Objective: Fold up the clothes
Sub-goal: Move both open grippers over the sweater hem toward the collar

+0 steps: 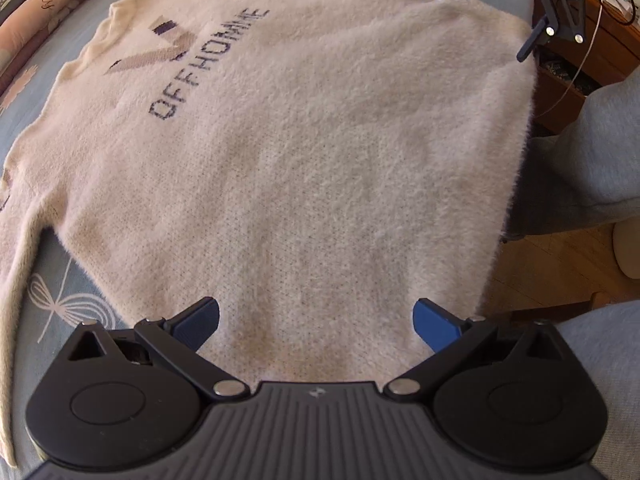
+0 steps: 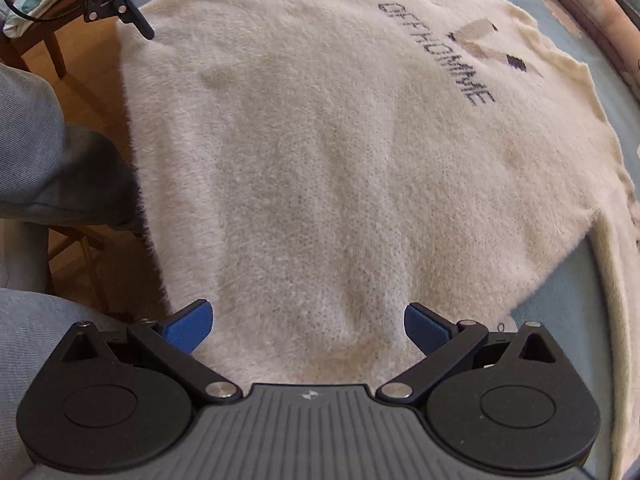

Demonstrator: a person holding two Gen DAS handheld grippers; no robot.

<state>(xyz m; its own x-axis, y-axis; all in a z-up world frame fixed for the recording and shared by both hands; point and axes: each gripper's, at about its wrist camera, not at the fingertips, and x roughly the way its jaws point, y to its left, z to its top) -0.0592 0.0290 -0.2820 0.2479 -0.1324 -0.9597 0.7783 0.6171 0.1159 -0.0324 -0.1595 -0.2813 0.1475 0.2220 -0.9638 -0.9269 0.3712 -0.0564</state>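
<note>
A cream fuzzy sweater [image 1: 304,152] [image 2: 340,160] with dark "OFFHOMME" lettering lies spread flat, front up, on a blue patterned bedsheet [image 1: 68,300]. Its hem runs along the bed's near edge. My left gripper [image 1: 318,320] is open just above one end of the hem, blue pads apart with only fabric below them. My right gripper [image 2: 308,320] is open in the same way at the opposite end. Each shows in the other's view: the right gripper [image 1: 484,16] and the left gripper [image 2: 186,4]. One sleeve [image 1: 20,280] trails down the sheet; the other sleeve [image 2: 616,300] lies alongside the body.
A rolled floral cushion [image 1: 36,4] [image 2: 580,0] borders the far side of the bed. A person's grey trouser legs [image 1: 600,140] [image 2: 40,140] stand close to the bed edge over a wooden floor [image 1: 560,272]. A wooden chair [image 2: 40,40] and wooden furniture [image 1: 600,48] stand beyond.
</note>
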